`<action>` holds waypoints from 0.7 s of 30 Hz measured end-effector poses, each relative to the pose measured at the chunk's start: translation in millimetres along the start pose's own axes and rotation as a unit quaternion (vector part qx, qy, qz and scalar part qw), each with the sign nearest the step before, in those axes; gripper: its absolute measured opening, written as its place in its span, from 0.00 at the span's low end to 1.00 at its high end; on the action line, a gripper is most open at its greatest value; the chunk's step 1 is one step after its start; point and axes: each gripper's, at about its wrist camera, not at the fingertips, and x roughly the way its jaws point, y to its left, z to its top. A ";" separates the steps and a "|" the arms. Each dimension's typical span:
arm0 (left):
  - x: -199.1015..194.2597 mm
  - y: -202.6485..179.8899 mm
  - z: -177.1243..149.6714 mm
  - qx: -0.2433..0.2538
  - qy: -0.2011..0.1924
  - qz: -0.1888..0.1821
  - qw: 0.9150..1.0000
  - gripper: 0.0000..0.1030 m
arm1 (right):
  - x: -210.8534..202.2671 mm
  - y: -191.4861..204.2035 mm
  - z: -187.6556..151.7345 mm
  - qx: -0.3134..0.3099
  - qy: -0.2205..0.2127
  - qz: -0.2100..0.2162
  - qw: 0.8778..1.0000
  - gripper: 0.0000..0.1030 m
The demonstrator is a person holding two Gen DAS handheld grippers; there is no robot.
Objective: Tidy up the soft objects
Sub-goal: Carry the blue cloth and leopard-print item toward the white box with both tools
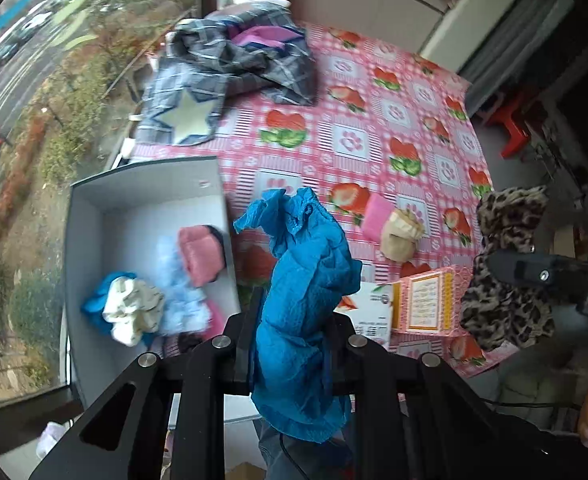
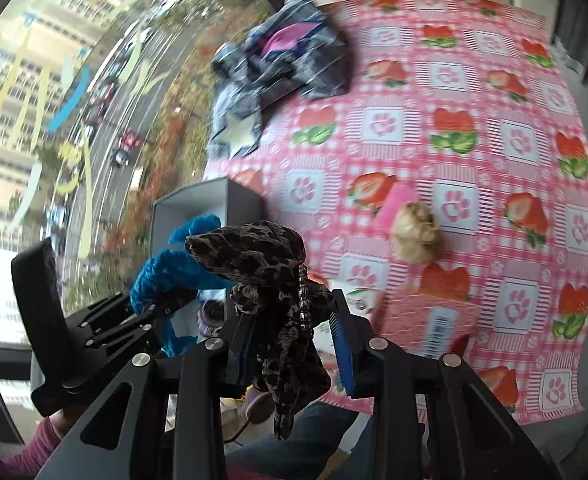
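Note:
My left gripper (image 1: 294, 320) is shut on a crumpled blue cloth (image 1: 306, 300), held above the table's near edge beside a grey box (image 1: 86, 216); the cloth also shows in the right wrist view (image 2: 166, 268). The box holds several soft items, among them a pink one (image 1: 200, 254) and a white one (image 1: 134, 310). My right gripper (image 2: 290, 320) is shut on a leopard-print cloth (image 2: 274, 280), also visible in the left wrist view (image 1: 506, 268). A beige sock ball (image 2: 416, 236) and a pink cloth (image 2: 394, 204) lie on the table.
The table has a pink strawberry-print tablecloth (image 2: 474, 100). A plaid garment pile with a star patch (image 1: 230, 76) lies at the far left corner. A pink packet (image 1: 426, 300) and a white card (image 1: 374, 308) lie near the front edge. A window runs along the left.

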 end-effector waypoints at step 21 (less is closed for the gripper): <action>-24.4 92.4 -49.9 -0.122 -0.017 0.034 0.992 0.24 | 53.8 100.8 -9.1 -0.119 0.069 -0.005 0.990 0.33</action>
